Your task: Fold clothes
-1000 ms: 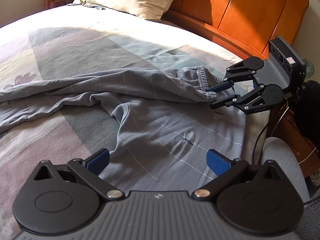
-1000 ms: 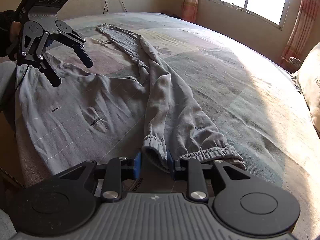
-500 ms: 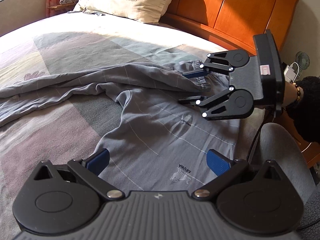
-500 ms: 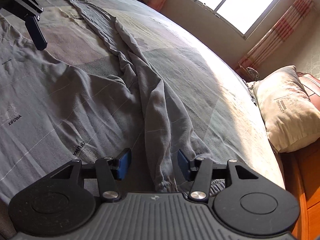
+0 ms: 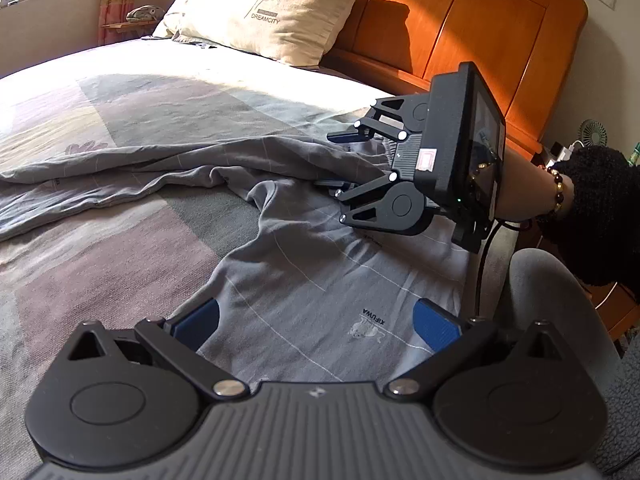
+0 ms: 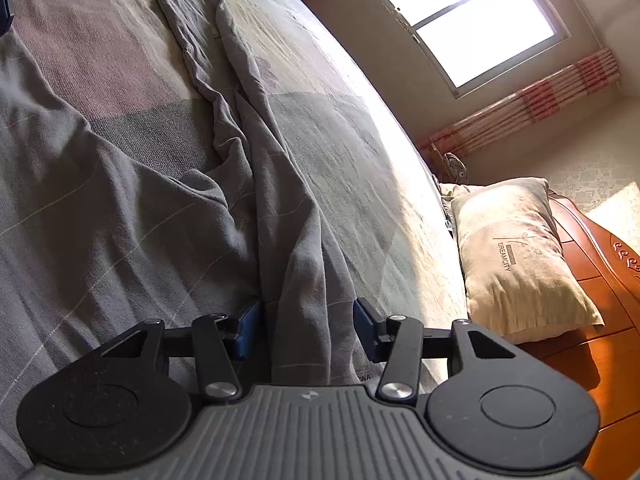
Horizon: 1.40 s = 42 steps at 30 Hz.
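Note:
Grey pyjama trousers (image 5: 312, 272) lie spread on the bed, with one leg (image 6: 296, 216) folded over as a long ridge running away across the cover. My left gripper (image 5: 316, 316) hangs open just above the flat near part of the trousers, by the printed logo. My right gripper (image 5: 334, 159) is open and low on the cloth near the waistband end. In the right wrist view, the right gripper (image 6: 307, 316) has its blue pads (image 6: 248, 324) standing on either side of the folded leg, not closed on it.
A cream pillow (image 5: 272, 12) leans on the orange wooden headboard (image 5: 460, 28). A person's dark sleeve (image 5: 592, 208) and grey-clad knee (image 5: 552, 300) are at the bed's right edge. A small fan (image 5: 594, 134) stands behind them. A bright window (image 6: 468, 16) is across the room.
My right gripper let go of the waistband, opened, and moved in over the folded leg. The left gripper stayed open and came closer over the trousers.

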Tool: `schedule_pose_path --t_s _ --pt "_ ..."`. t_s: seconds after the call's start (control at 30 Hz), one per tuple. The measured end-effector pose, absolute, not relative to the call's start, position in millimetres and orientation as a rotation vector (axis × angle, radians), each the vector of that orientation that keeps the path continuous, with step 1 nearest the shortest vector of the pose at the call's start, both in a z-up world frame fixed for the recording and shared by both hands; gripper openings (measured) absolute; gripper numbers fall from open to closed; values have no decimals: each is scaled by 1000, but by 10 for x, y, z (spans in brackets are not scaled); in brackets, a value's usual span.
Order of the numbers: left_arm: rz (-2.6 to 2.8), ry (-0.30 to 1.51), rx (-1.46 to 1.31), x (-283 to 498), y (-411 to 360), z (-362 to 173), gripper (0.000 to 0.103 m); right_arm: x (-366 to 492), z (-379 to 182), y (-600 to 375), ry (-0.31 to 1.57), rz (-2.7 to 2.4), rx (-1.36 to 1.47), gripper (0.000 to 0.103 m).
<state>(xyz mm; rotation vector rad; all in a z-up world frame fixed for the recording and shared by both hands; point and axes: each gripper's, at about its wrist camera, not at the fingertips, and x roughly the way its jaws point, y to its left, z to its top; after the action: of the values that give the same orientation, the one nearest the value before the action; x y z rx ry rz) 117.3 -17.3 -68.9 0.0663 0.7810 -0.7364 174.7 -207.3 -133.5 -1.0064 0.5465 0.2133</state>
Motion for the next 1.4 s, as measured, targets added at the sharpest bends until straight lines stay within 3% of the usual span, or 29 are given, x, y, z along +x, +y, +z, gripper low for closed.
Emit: schedule_pose_path --t_s 0.27,0.33,0.4,0.43,0.53,0.6,0.7,0.87,0.93,0.97,1.17,1.4 --pt "-745 780 82 1143 -174 -692 102 1628 -1498 -1986 533 202 -1059 44" --pt "-760 772 86 1121 -181 -677 102 1599 -1539 -1965 529 200 -1072 35" --pt "-761 776 96 1123 -193 -679 102 1569 -1580 -1943 526 197 -1085 13" --pt "-756 780 100 1133 -201 -683 102 1557 -1596 -1934 524 195 -1091 10" --pt "-742 790 109 1157 -219 -689 102 1585 -1558 -1941 521 170 -1093 9" --pt "-746 789 112 1153 -227 -680 102 1604 -1533 -1946 519 153 -1093 19" --pt "-753 787 116 1143 -243 -678 102 1616 -1527 -1955 527 135 -1100 25" --pt "-751 792 114 1153 -241 -665 102 1717 -1555 -1920 540 123 -1103 25" --pt "-745 795 106 1164 -216 -646 102 1750 -1548 -1914 567 139 -1084 18" --pt "-742 796 102 1170 -204 -637 102 1725 -1568 -1909 570 147 -1091 9" --pt "-690 827 106 1311 -160 -560 102 1611 -1573 -1941 531 144 -1060 6" --pt "-633 830 350 1621 -397 -497 102 1413 -1496 -1986 436 149 -1093 7"
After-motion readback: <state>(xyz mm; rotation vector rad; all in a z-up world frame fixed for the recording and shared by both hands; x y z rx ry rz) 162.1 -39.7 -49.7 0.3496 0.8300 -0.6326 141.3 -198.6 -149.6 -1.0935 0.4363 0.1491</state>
